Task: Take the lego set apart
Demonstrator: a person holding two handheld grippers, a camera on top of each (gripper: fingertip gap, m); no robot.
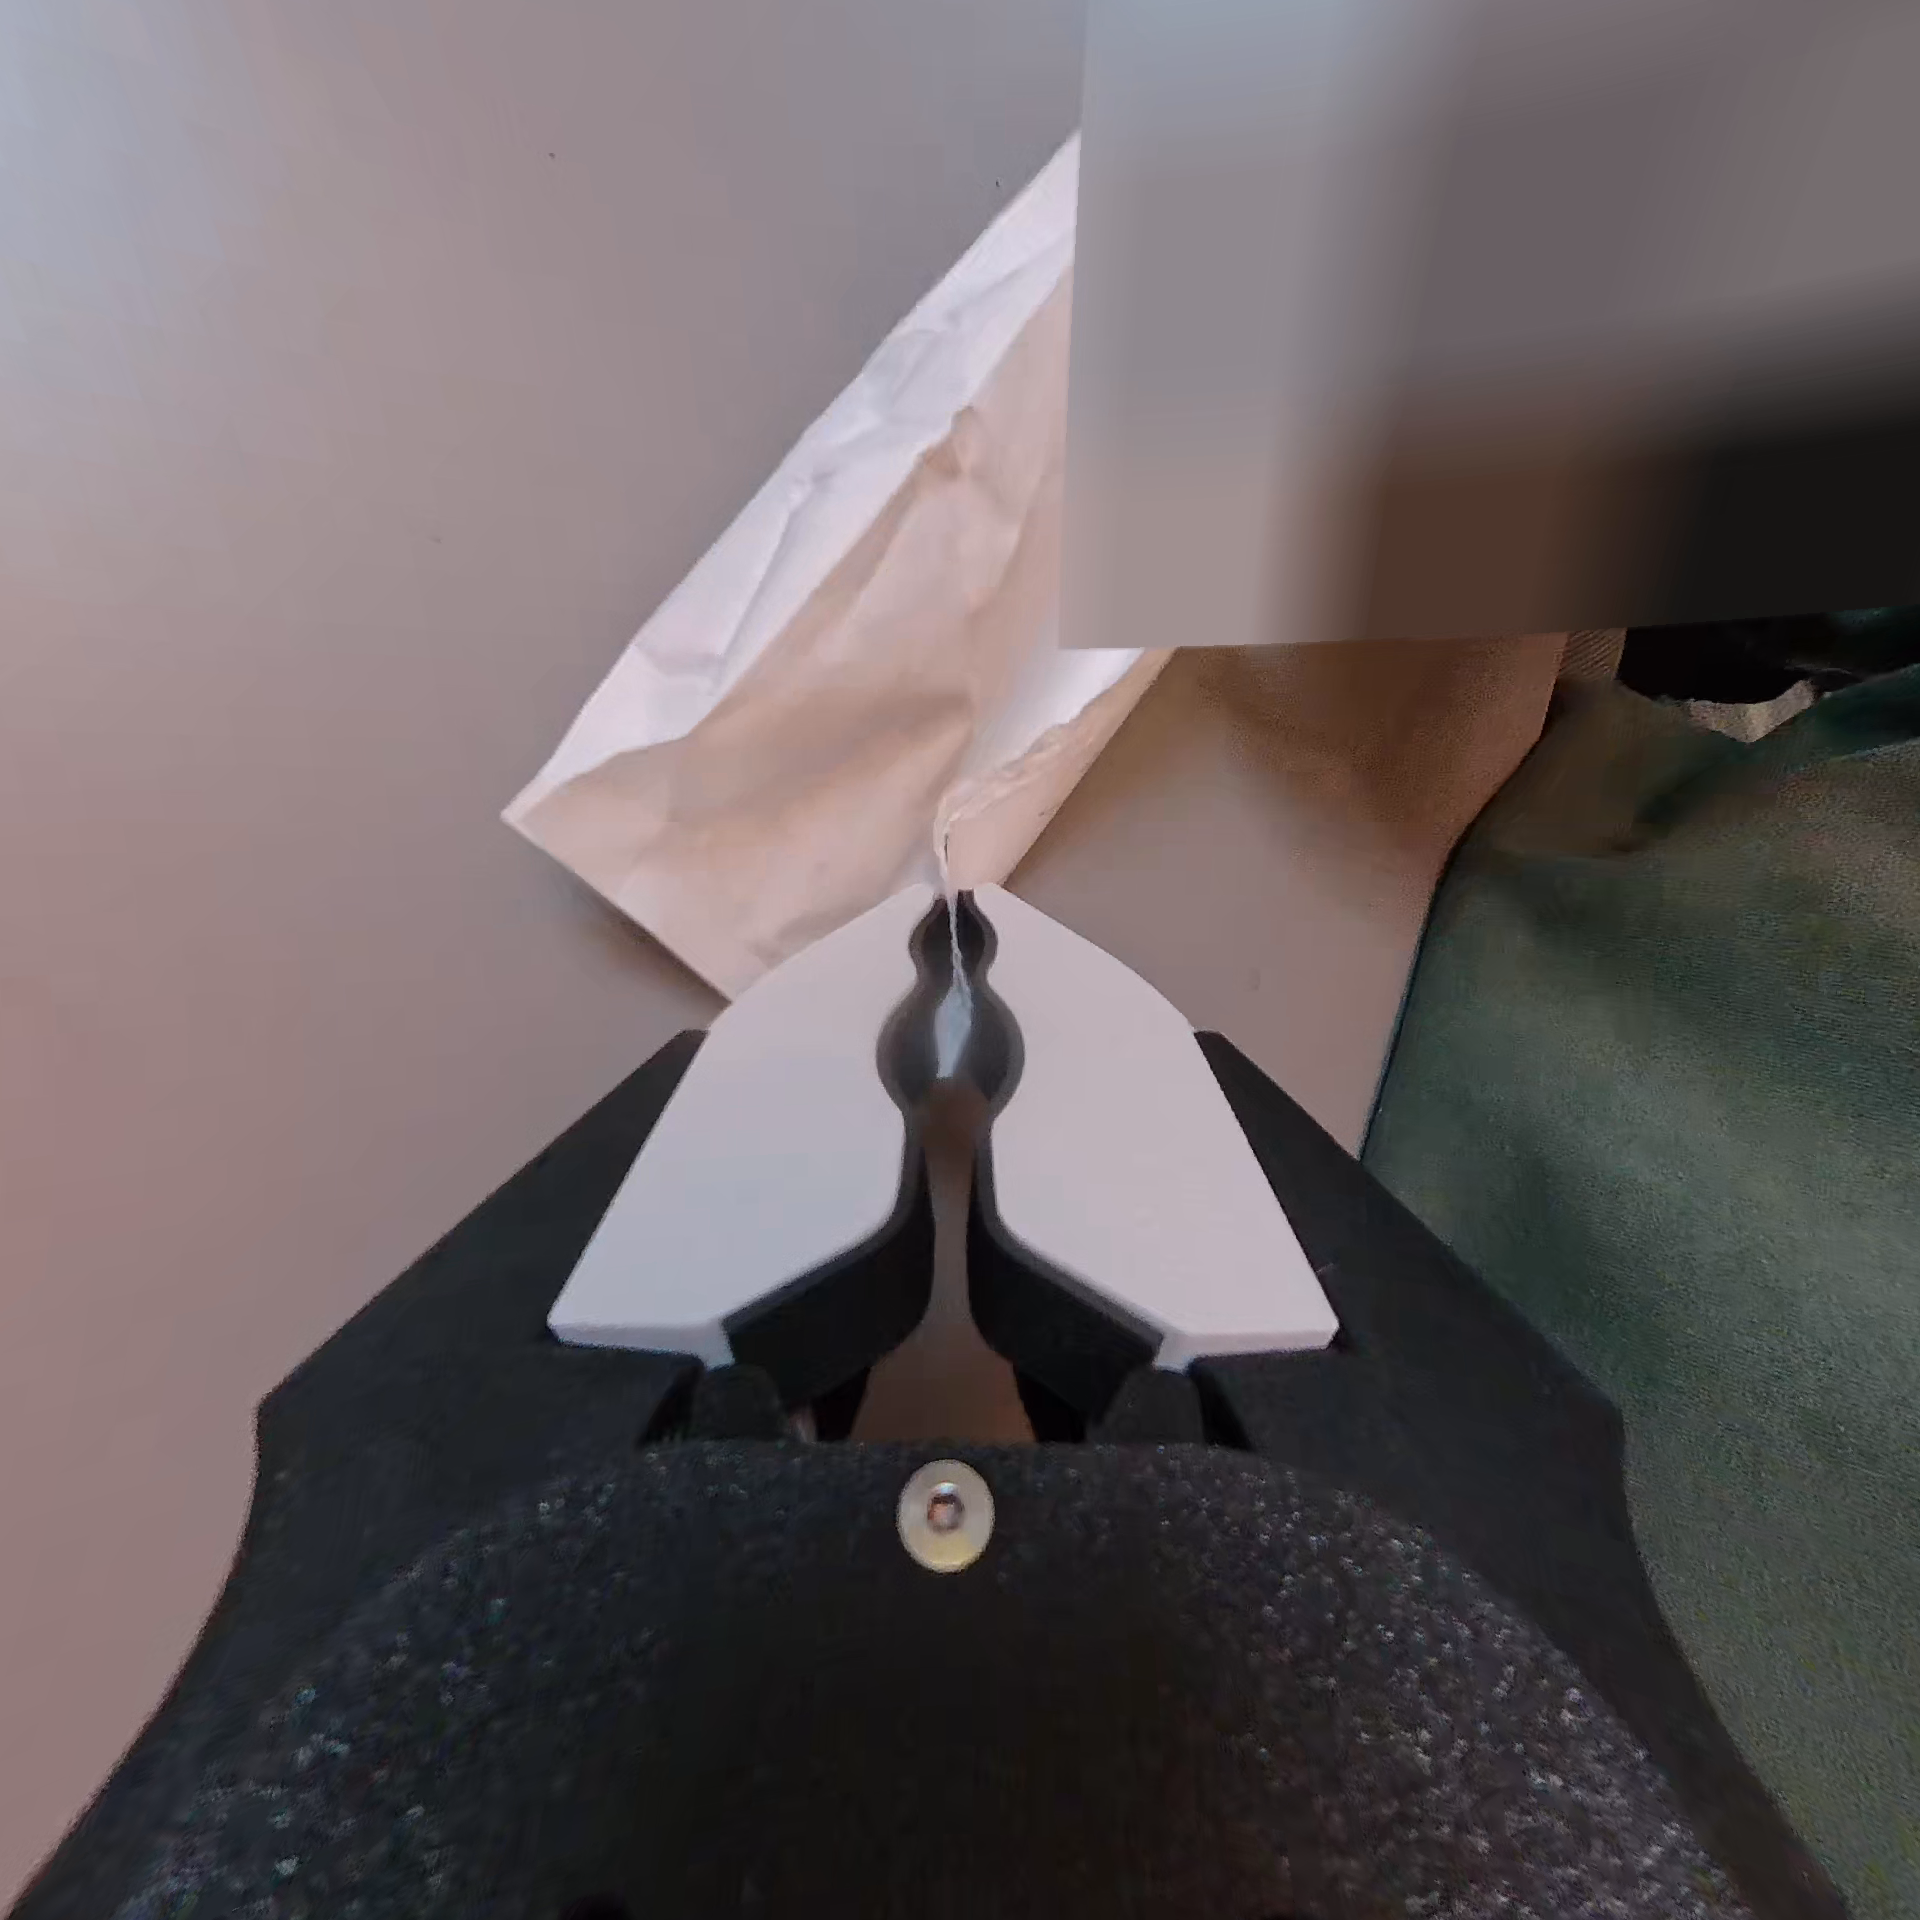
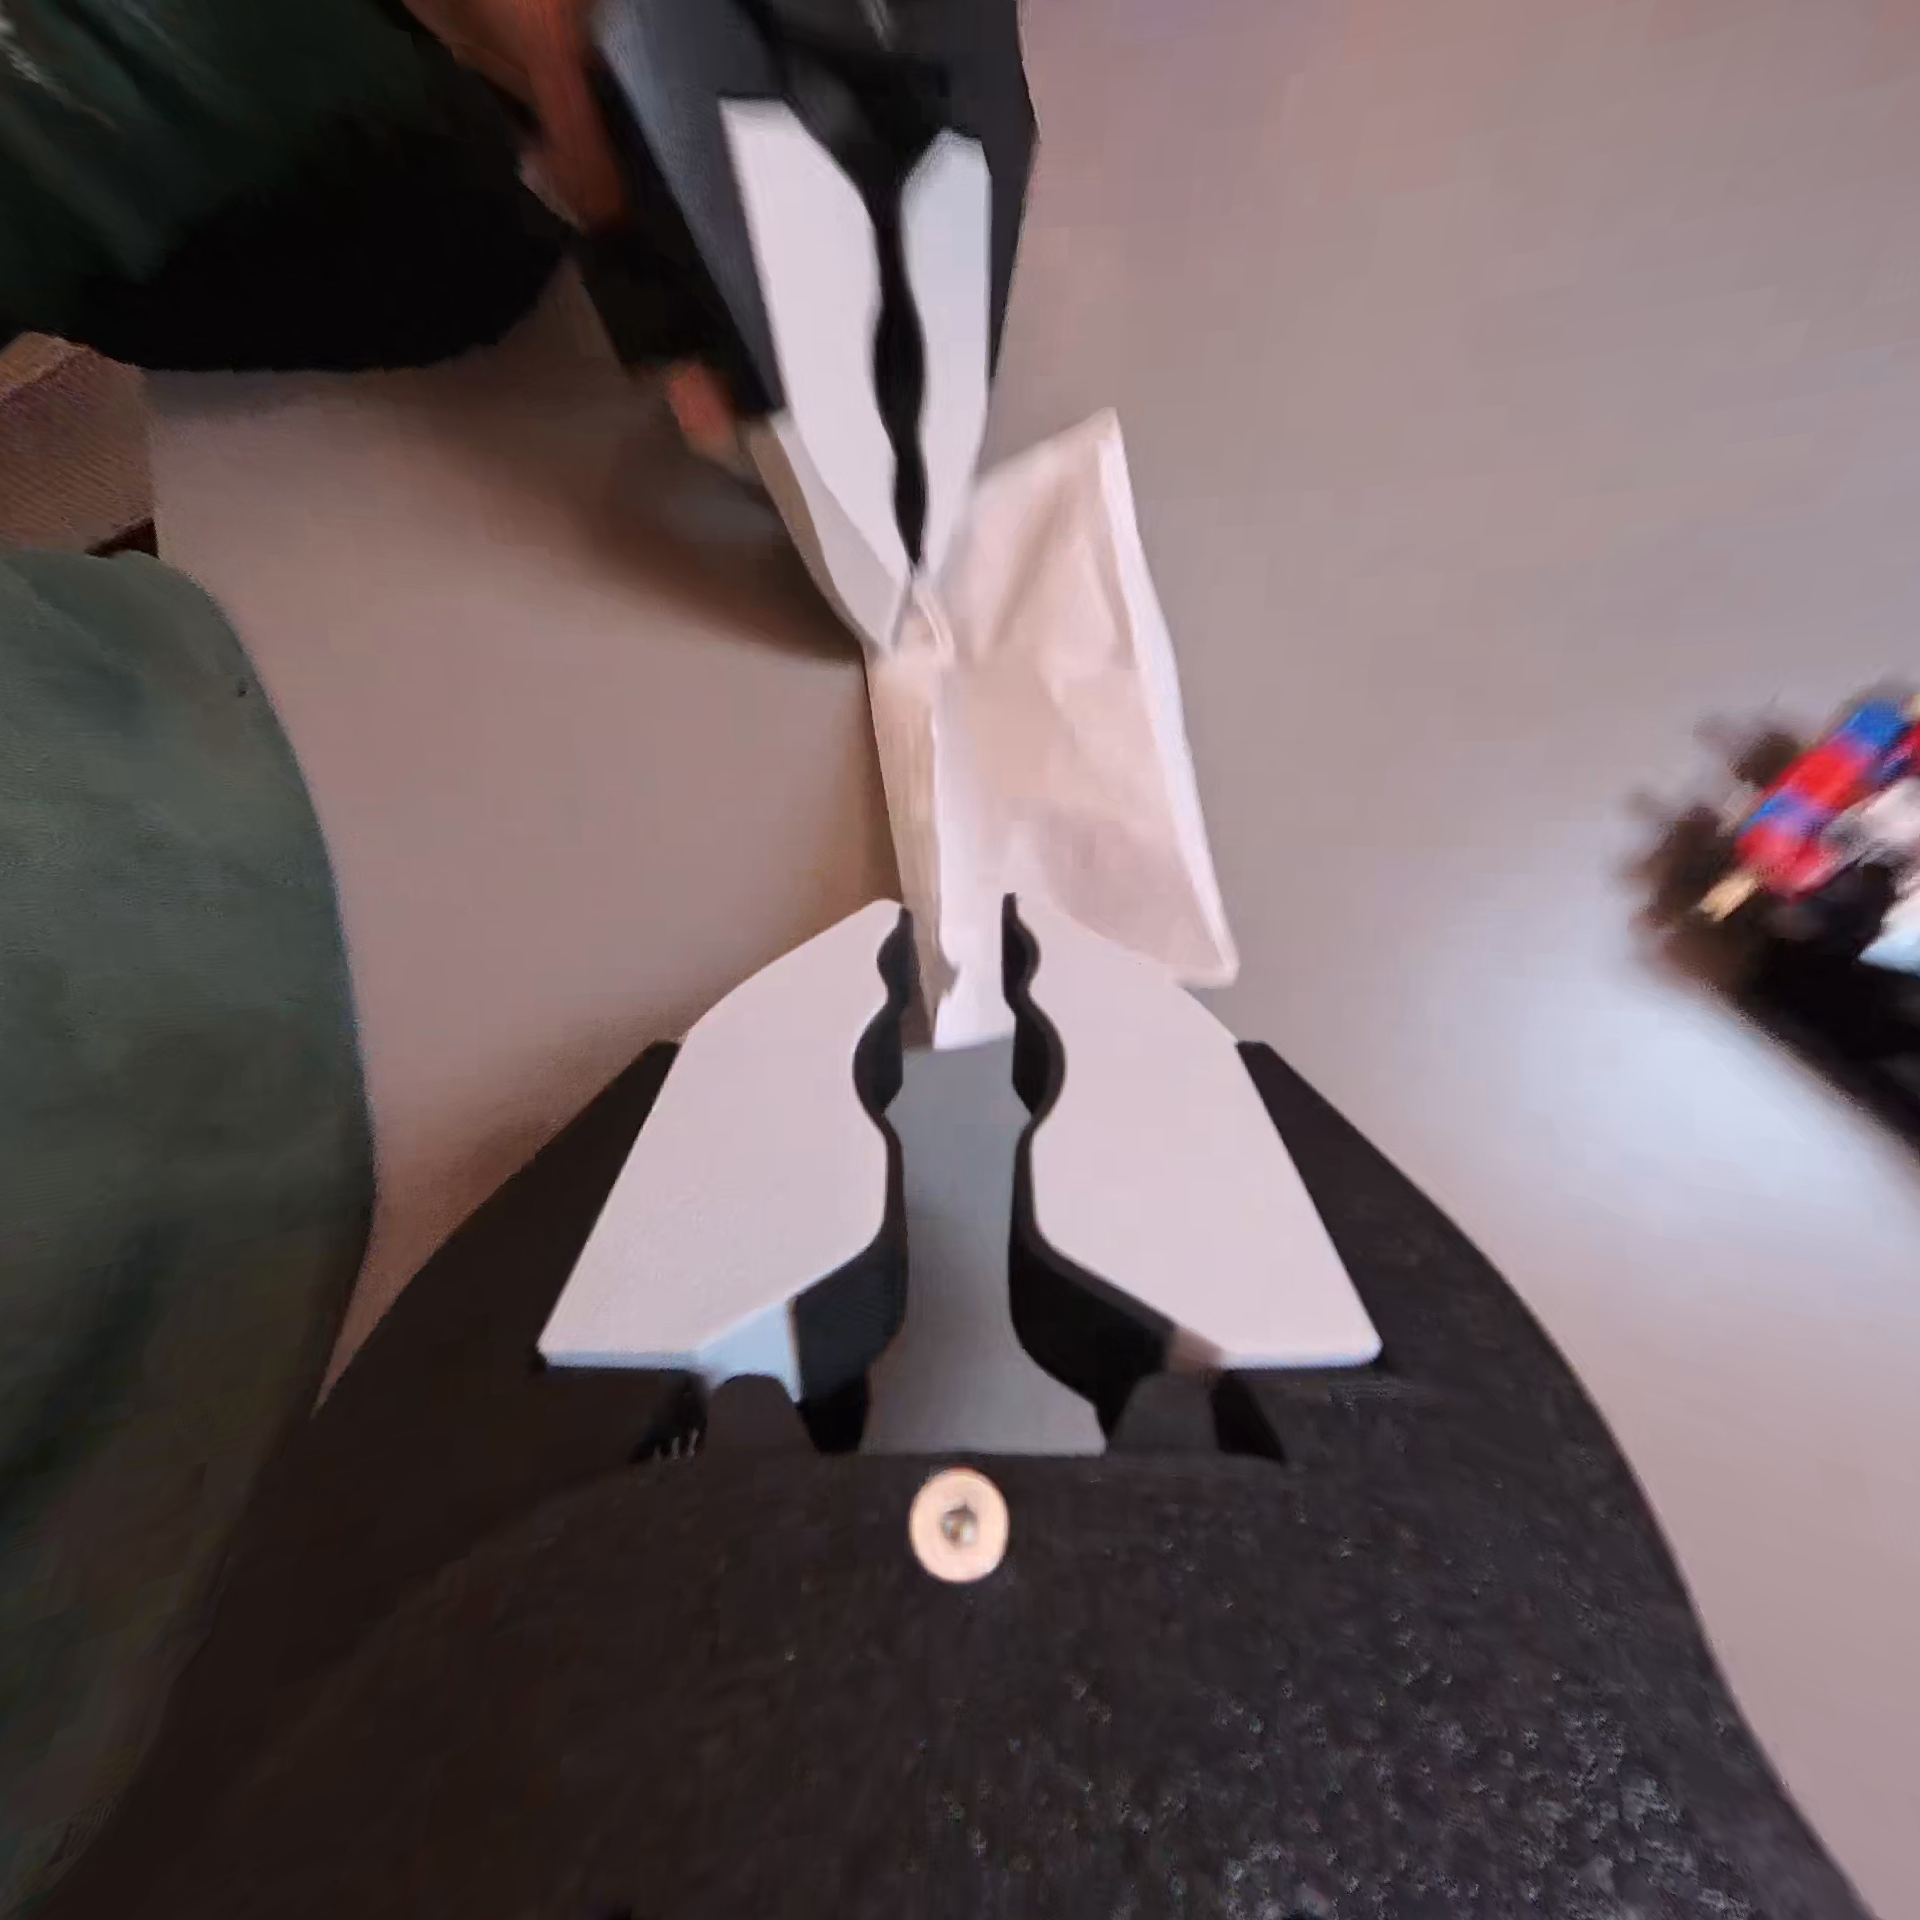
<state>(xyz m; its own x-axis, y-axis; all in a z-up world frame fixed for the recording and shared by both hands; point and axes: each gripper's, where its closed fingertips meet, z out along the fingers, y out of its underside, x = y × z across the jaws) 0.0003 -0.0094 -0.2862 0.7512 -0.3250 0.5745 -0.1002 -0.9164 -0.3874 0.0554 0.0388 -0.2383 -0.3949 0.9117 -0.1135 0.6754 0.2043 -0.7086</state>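
Note:
A crumpled white paper bag (image 1: pixel 831 675) hangs in the air over the pale table. My left gripper (image 1: pixel 951 899) is shut on a twisted edge of the bag. In the right wrist view the left gripper (image 2: pixel 920 582) comes down from the top and pinches the bag (image 2: pixel 1060 748) at its upper edge. My right gripper (image 2: pixel 956 914) is open, its jaws a small gap apart, and the bag's lower corner hangs between them without being pinched. The lego set (image 2: pixel 1829 821), a blurred red, blue and black build, sits on the table at the far right.
A person's green-clad body (image 2: pixel 135 935) fills the left of the right wrist view and the right of the left wrist view (image 1: pixel 1662 1039). A bare forearm (image 1: pixel 1299 810) lies behind the bag. The pale table (image 2: pixel 1455 468) spreads between the bag and the lego set. The left gripper's tips are roughly 9 cm from the right gripper's. My right gripper's tips are some 15 cm from the lego set (image 2: pixel 1829 821).

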